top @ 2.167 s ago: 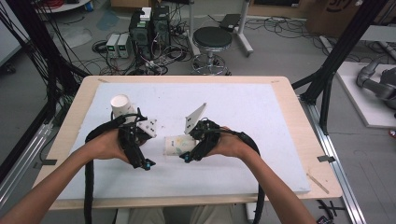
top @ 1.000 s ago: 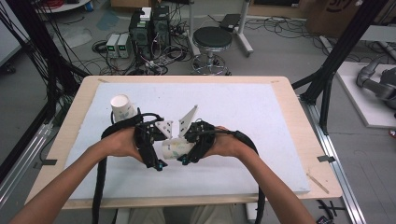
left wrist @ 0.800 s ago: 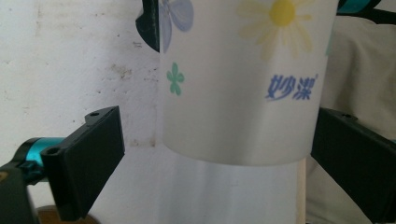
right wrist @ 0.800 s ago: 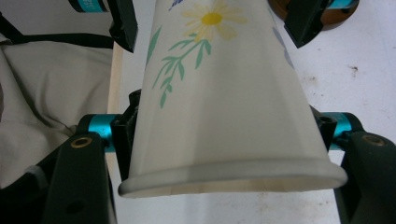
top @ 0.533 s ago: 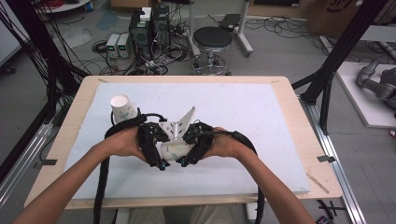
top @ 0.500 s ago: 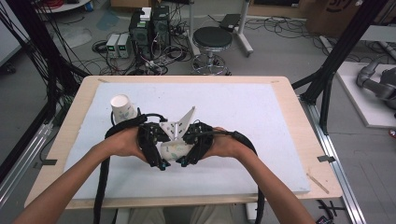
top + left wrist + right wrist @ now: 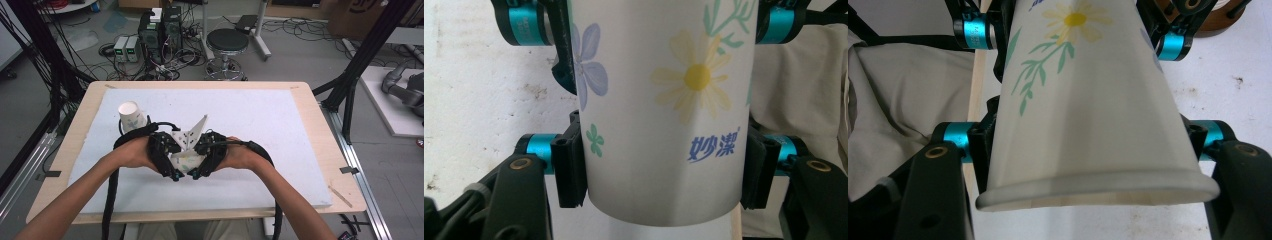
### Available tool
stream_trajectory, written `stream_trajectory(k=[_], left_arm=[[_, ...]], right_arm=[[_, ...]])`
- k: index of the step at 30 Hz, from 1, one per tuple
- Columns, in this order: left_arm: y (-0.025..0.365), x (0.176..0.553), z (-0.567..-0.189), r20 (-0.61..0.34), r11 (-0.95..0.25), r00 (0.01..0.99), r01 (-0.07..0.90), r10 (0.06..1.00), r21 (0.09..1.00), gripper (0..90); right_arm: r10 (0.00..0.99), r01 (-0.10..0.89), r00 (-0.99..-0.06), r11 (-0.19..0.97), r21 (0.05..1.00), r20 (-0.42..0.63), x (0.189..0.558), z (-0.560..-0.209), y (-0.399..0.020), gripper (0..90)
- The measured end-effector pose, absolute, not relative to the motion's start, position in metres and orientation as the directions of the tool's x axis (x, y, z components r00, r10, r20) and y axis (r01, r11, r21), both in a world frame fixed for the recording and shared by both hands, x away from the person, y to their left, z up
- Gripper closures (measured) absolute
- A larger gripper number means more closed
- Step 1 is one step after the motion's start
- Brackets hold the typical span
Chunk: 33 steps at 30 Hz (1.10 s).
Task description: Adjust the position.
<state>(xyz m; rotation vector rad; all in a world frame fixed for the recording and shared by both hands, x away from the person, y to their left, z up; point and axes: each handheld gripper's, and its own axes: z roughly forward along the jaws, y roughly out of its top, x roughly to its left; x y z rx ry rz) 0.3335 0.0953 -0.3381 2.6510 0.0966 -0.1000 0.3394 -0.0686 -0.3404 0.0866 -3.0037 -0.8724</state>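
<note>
Since the earlier frame the left gripper point(image 7: 167, 160) has come in from beside the upright cup point(image 7: 132, 116) and its jaws have just been closing on the flowered cup point(image 7: 186, 159), now pinched near its base. Opposite, the right gripper point(image 7: 202, 159) clamps the same cup near its rim, right of the upright cup on the table point(image 7: 280, 130).

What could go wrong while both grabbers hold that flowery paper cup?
1. Both the left gripper and the right gripper clamp the same thin paper cup; squeezing or pulling apart could crumple or tear it.
2. They hold it above the white table cover; if one lets go carelessly, it may tip or drop.
3. A second cup stands close by the left hand and might get knocked over.
</note>
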Motion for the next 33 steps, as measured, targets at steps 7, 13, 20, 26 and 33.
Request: stream_trajectory(k=[7,13,20,26,33], left_arm=[[0.096,0.334,-0.337,-0.076,-0.884,0.996,0.078,0.048,0.461,36.7],[0.097,0.336,-0.337,-0.053,-0.901,0.998,0.040,0.019,0.432,36.6],[0.098,0.335,-0.338,-0.057,-0.904,0.998,0.044,0.022,0.425,36.6],[0.098,0.335,-0.340,-0.058,-0.907,0.998,0.043,0.021,0.420,36.7],[0.096,0.334,-0.344,-0.052,-0.910,0.999,0.035,0.015,0.413,36.7]], right_arm=[[-0.052,-0.047,-0.999,0.843,0.536,-0.006,0.340,-0.341,-0.069,31.1],[-0.064,-0.049,-0.998,0.821,0.569,0.007,0.338,-0.340,-0.068,19.0],[-0.051,-0.038,-0.999,0.816,0.577,0.007,0.339,-0.338,-0.070,17.0],[-0.046,-0.027,-0.999,0.795,0.606,0.015,0.339,-0.334,-0.072,14.6],[-0.038,-0.021,-0.999,0.761,0.648,0.012,0.339,-0.326,-0.076,14.6]])
